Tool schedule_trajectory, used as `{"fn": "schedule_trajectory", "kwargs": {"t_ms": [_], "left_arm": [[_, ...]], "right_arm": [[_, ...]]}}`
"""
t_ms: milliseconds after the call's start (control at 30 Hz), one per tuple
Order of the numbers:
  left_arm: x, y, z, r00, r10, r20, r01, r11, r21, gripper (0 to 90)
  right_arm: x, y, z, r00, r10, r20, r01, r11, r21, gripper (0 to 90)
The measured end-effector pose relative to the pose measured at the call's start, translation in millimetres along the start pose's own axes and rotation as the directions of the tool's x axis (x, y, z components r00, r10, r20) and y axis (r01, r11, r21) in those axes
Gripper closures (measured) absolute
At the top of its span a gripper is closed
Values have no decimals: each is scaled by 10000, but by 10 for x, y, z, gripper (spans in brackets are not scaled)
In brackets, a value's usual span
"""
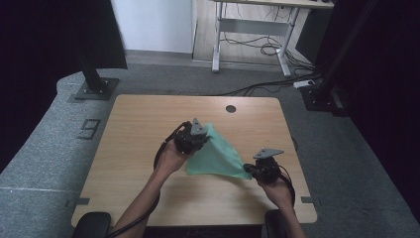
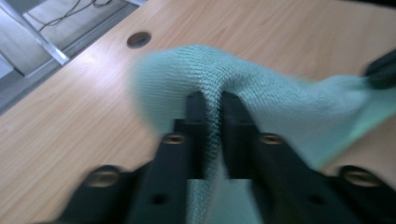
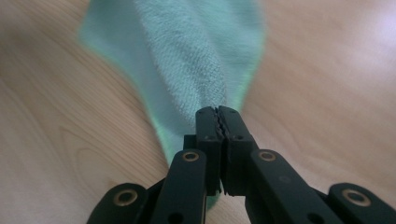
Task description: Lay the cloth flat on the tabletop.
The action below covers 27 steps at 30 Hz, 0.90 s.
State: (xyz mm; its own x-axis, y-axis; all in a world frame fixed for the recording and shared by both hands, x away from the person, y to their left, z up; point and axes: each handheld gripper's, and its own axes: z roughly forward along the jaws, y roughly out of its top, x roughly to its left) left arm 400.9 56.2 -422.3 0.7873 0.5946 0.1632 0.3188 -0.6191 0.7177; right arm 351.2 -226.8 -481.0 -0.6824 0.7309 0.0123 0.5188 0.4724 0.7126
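green cloth (image 1: 218, 156) on table (image 1: 133, 148), pinched by left tool (image 1: 200, 139), right tool (image 1: 249, 171)

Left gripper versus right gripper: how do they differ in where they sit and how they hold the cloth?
The left gripper is farther up the table, at the cloth's raised far end; the right gripper is nearer the person, at its low near corner. The left gripper's jaws pinch a thick fold and stay slightly apart; the right gripper's jaws meet almost fully on a thin edge. Both are shut on the cloth, stretching it between them.
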Motion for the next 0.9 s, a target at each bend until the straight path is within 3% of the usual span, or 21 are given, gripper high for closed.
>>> {"fn": "schedule_trajectory", "kwargs": {"t_ms": [33,100,167,233,367,433,667,733,800,900], "left_arm": [[-22,-76,80,10000,19,-20,-17,9986,528,586],[-21,-312,239,9996,-237,-128,250,9931,1146,458],[37,-520,308,9964,-840,-134,850,9877,1311,343],[106,-657,308,9926,-1216,-76,1215,9842,1285,308],[243,-742,266,9830,-1833,-141,1838,9783,958,268],[286,-748,245,9783,-2073,48,2062,9753,795,259],[335,-865,244,9785,-2060,-120,2060,9719,1140,274],[346,-934,266,9777,-2097,-106,2092,9689,1318,276],[358,-1005,307,9777,-2072,-348,2101,9656,1532,277],[408,-1101,398,9733,-2234,-521,2292,9577,1740,285]], "right_arm": [[6,-4,0,9999,-60,102,58,9997,233,872],[-32,-114,71,9998,154,128,-166,9952,967,863],[-74,-277,126,9994,338,70,-345,9877,1526,764],[-113,-384,104,9975,702,58,-703,9870,1446,674],[-192,-366,33,9951,885,441,-926,9904,1024,587],[-220,-308,38,9944,898,561,-943,9921,831,562],[-161,-164,233,9981,369,499,-407,9961,778,516],[-153,-123,294,9983,281,502,-320,9964,785,509],[-168,-78,346,9980,296,563,-339,9966,757,506],[-207,-28,430,9972,303,678,-358,9960,818,499]]}}
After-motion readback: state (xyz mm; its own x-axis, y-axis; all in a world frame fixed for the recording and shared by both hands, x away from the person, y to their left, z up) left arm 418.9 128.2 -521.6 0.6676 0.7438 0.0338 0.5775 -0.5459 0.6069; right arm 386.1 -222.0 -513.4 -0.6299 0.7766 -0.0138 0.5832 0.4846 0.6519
